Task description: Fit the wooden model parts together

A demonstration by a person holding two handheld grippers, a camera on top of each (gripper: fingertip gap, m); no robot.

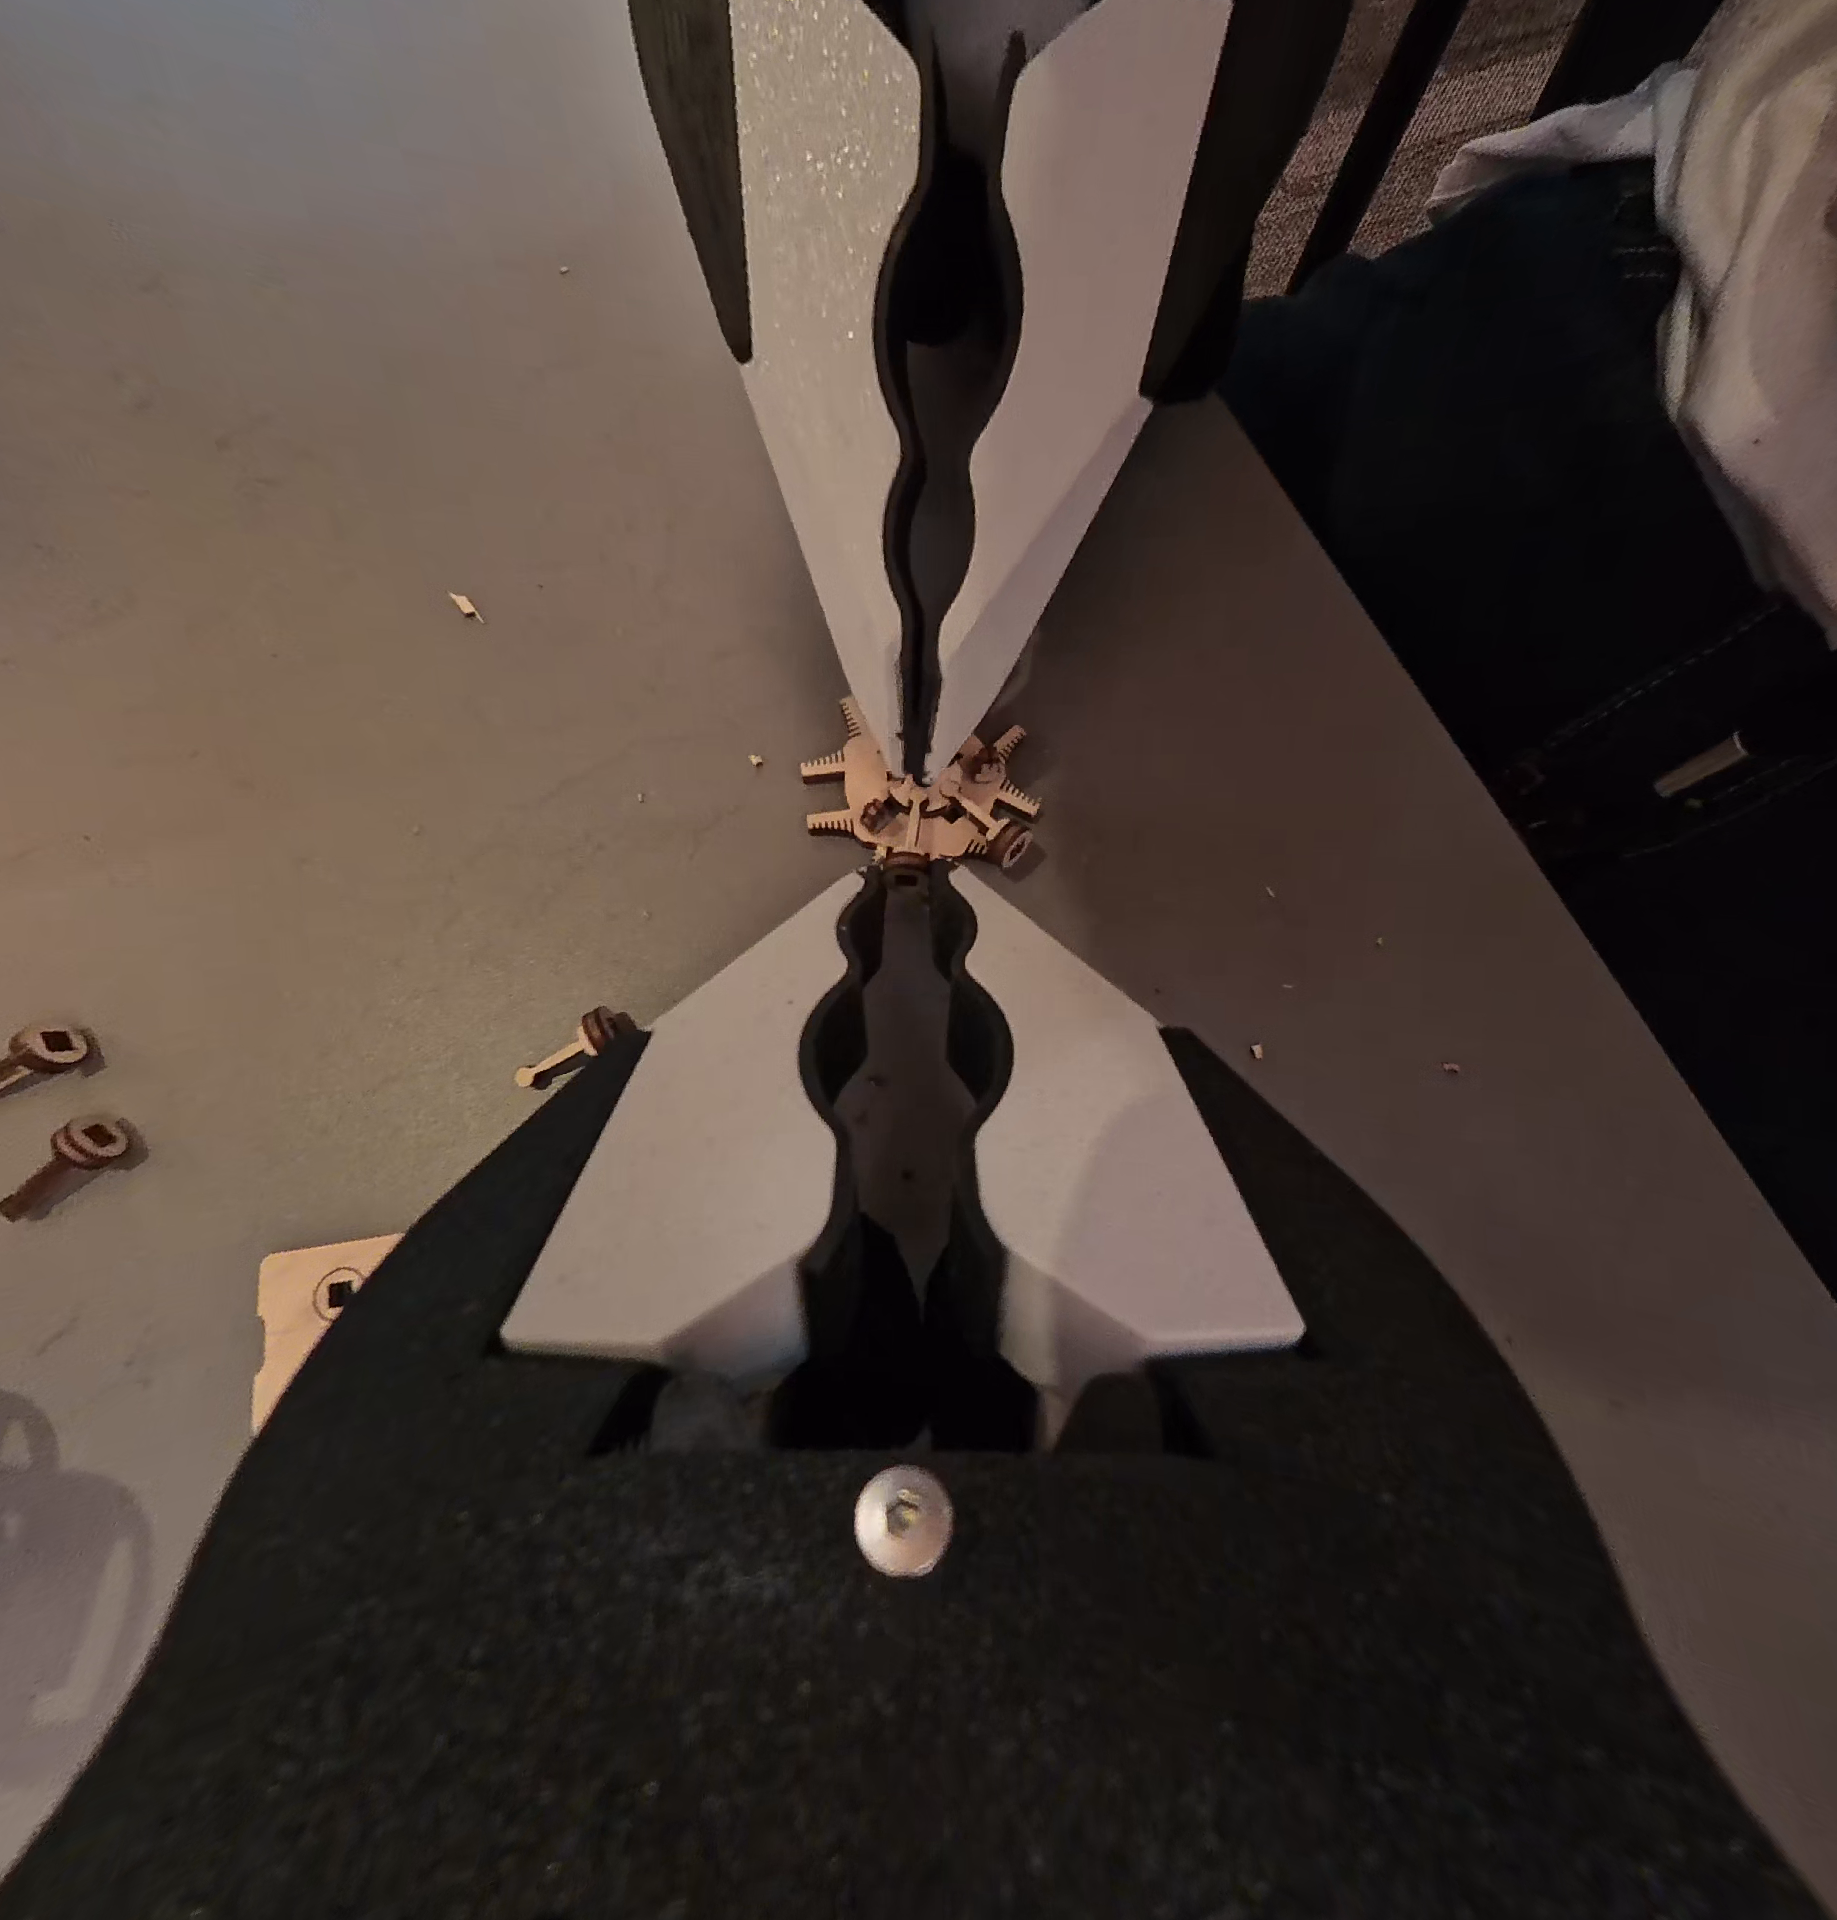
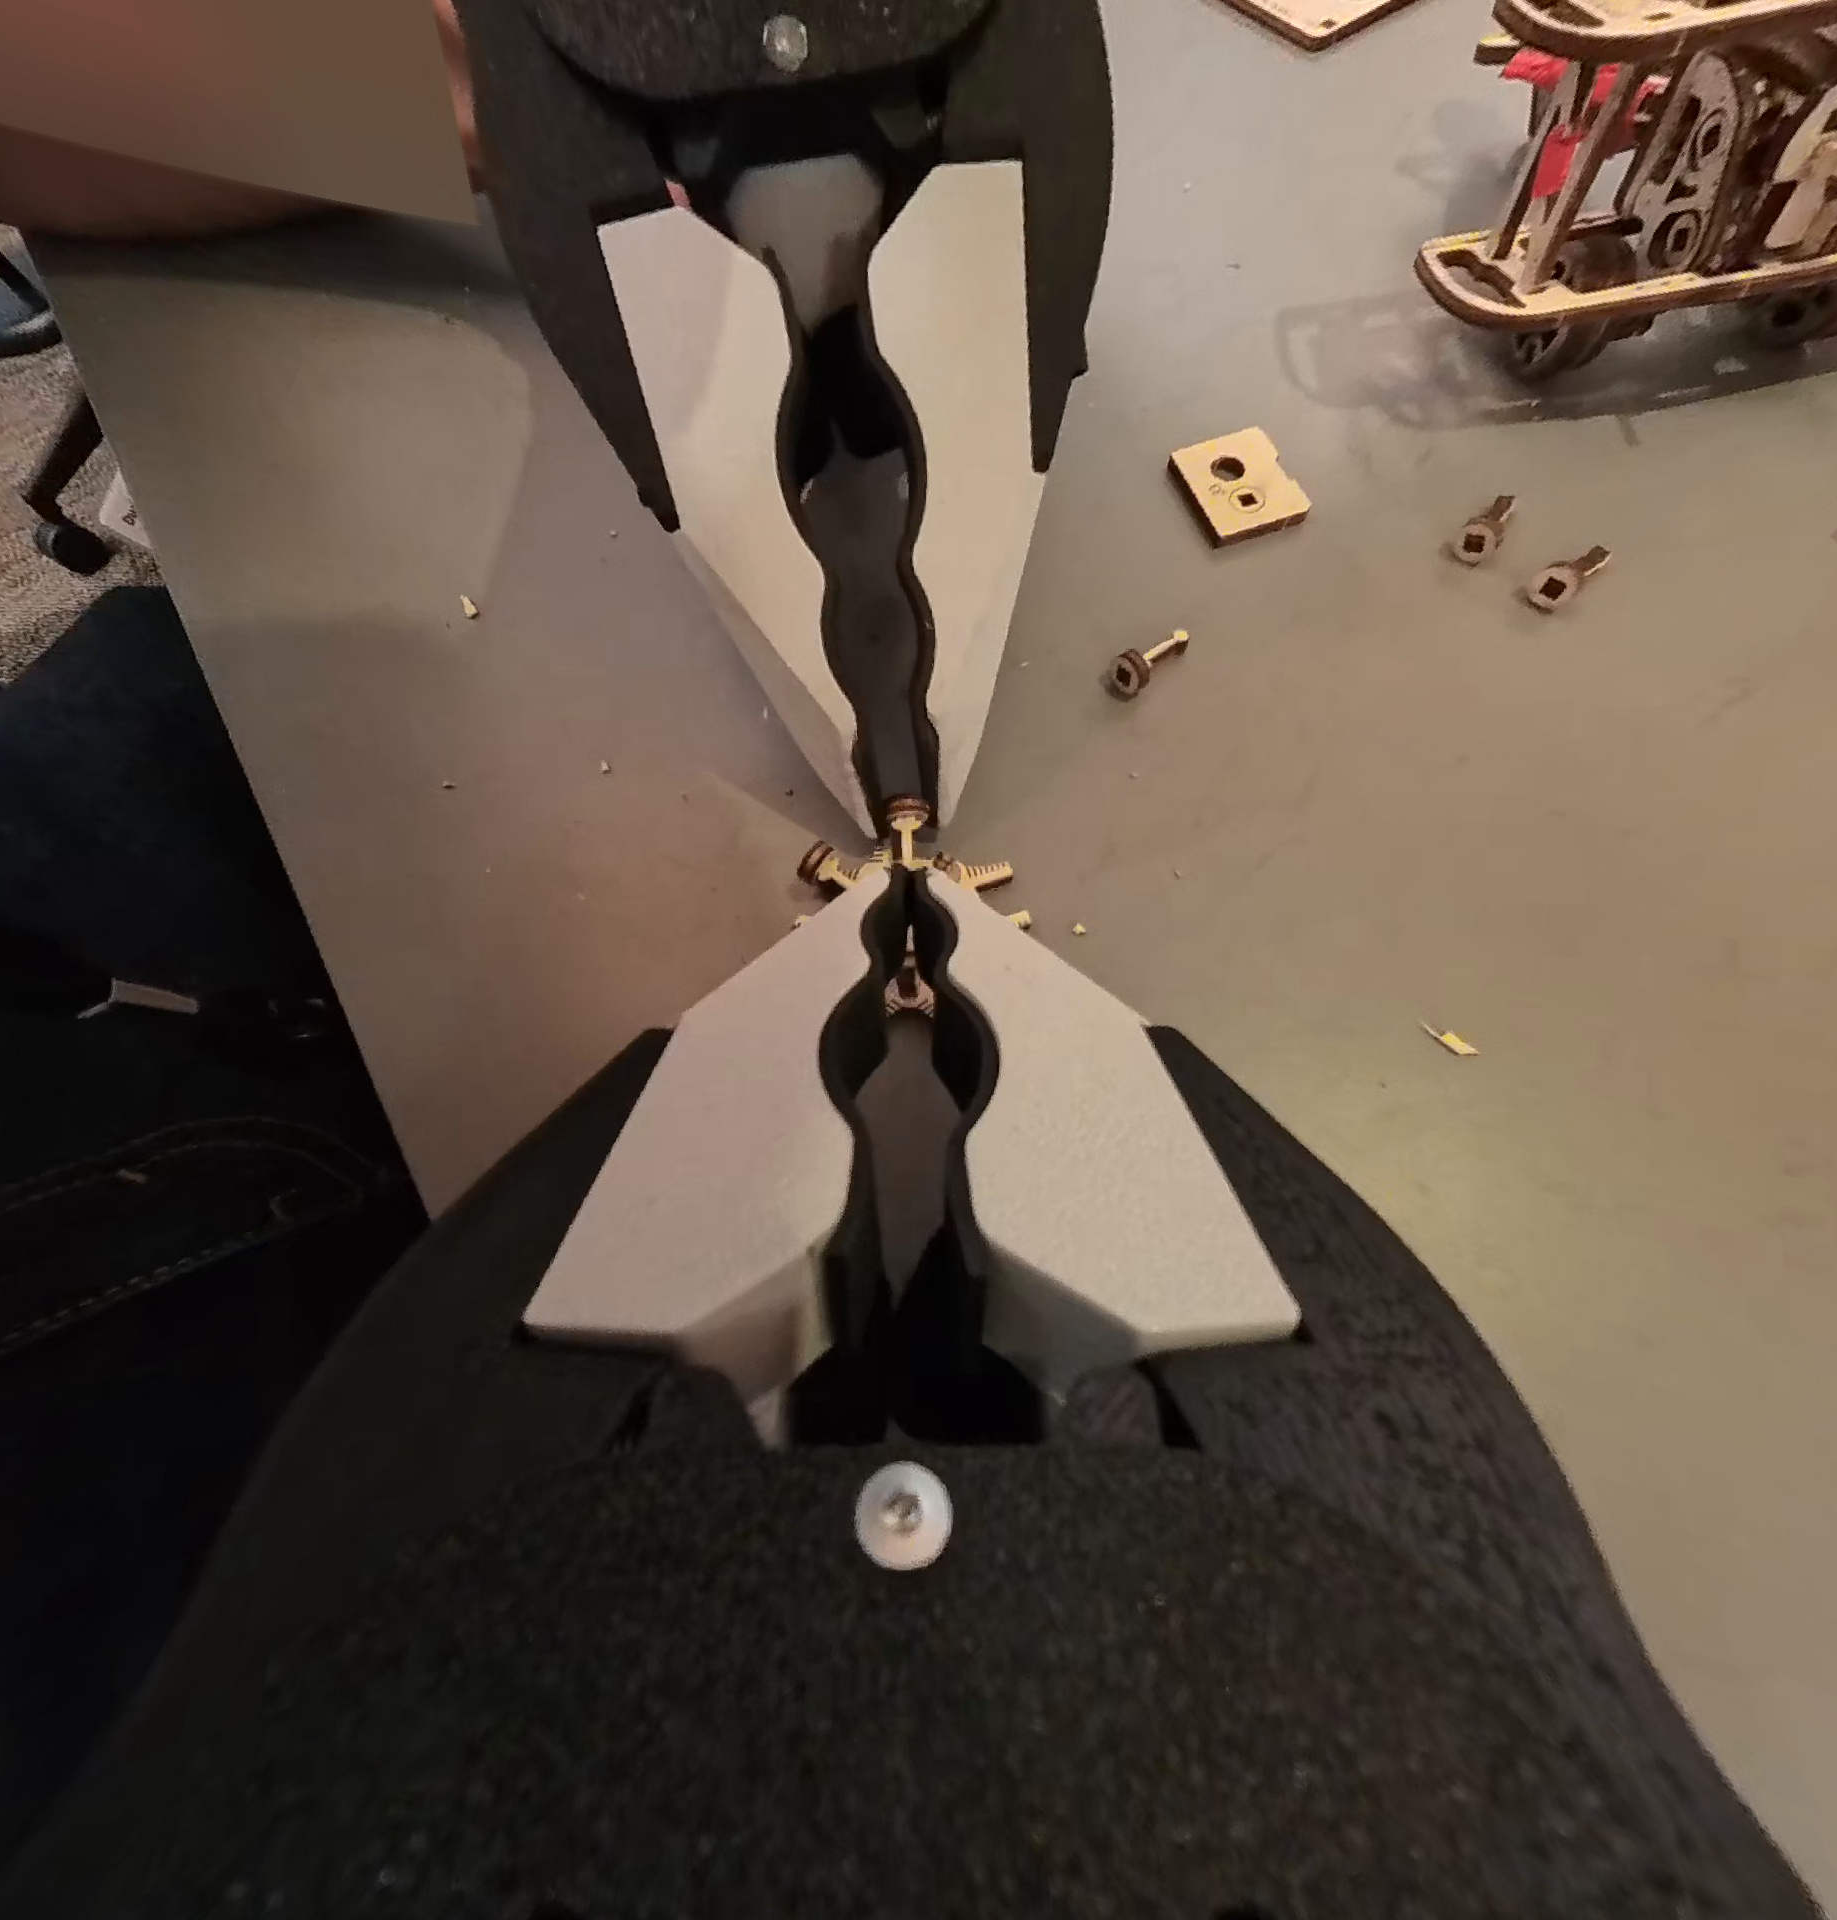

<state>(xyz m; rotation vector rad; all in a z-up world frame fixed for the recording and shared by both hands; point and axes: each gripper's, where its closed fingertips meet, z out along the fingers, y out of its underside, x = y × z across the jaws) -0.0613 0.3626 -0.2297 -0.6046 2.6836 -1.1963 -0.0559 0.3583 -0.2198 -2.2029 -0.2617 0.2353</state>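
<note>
A small wooden hub with several toothed arms (image 1: 841, 769) hangs just above the grey table (image 1: 270, 520), between the two grippers, which meet tip to tip. My right gripper (image 2: 909, 883) is shut on this hub (image 2: 981, 871); in the left wrist view it comes in from the top (image 1: 916, 764). My left gripper (image 1: 906, 881) is shut on a small round-headed wooden peg (image 1: 903, 860) that touches the hub's near side. In the right wrist view the left gripper (image 2: 906, 802) comes from above with the peg (image 2: 909, 808) at its tips.
Three loose wooden pegs (image 2: 1148, 660) (image 2: 1480, 530) (image 2: 1563, 582) and a square wooden plate (image 2: 1236, 488) lie on the table. A part-built wooden vehicle model (image 2: 1672, 177) stands at the far right. The table edge (image 1: 1465, 831) and a person's legs (image 1: 1568, 520) are close by. My left and right fingertips are right by each other. Left tips and right tips are each some 12 centimeters from the square wooden plate (image 2: 1236, 488).
</note>
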